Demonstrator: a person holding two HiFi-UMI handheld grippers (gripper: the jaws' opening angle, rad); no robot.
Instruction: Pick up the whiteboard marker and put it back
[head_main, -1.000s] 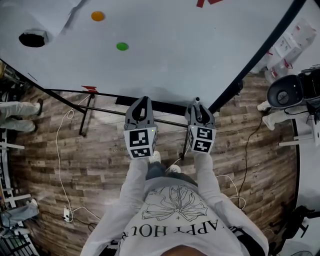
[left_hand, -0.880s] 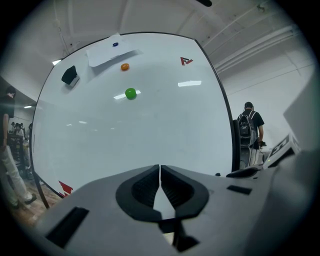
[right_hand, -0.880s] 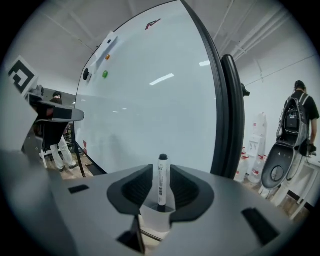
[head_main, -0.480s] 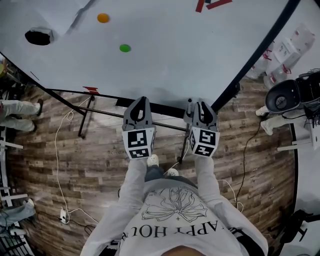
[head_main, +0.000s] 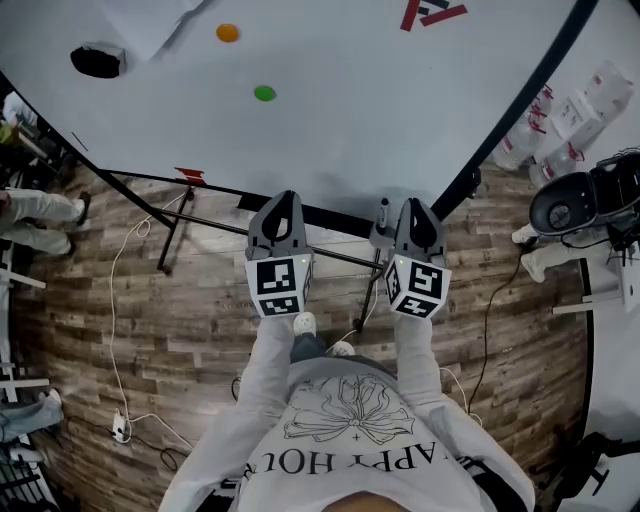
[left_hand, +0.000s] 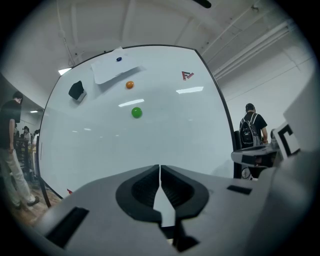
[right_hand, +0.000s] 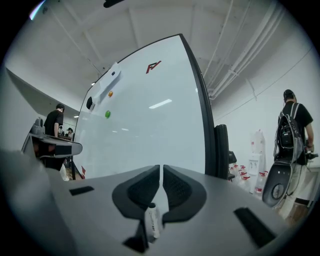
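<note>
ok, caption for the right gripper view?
Right gripper, fingers just closing on a whiteboard marker, facing the whiteboard.

1. The whiteboard (head_main: 350, 130) is seen as white and is edged by a black frame.
2. A green magnet (head_main: 264, 93) and an orange magnet (head_main: 228, 32) are shown on it, along with a black eraser (head_main: 98, 62) and a red mark (head_main: 425, 12).
3. The left gripper (head_main: 285, 197) and right gripper (head_main: 415, 204) are finished in grey, darker on the inner faces of the jaws. Their cubes are patterned with black-and-white squares.
4. The whiteboard marker (right_hand: 152, 221) is seen with a white barrel and a dark end.
5. The floor (head_main: 180, 330) is patterned in brown wood planks and is crossed by a white cable (head_main: 113, 300).
6. The sweatshirt (head_main: 350, 440) is light grey, printed with a black line-drawn flower and black lettering.
</note>
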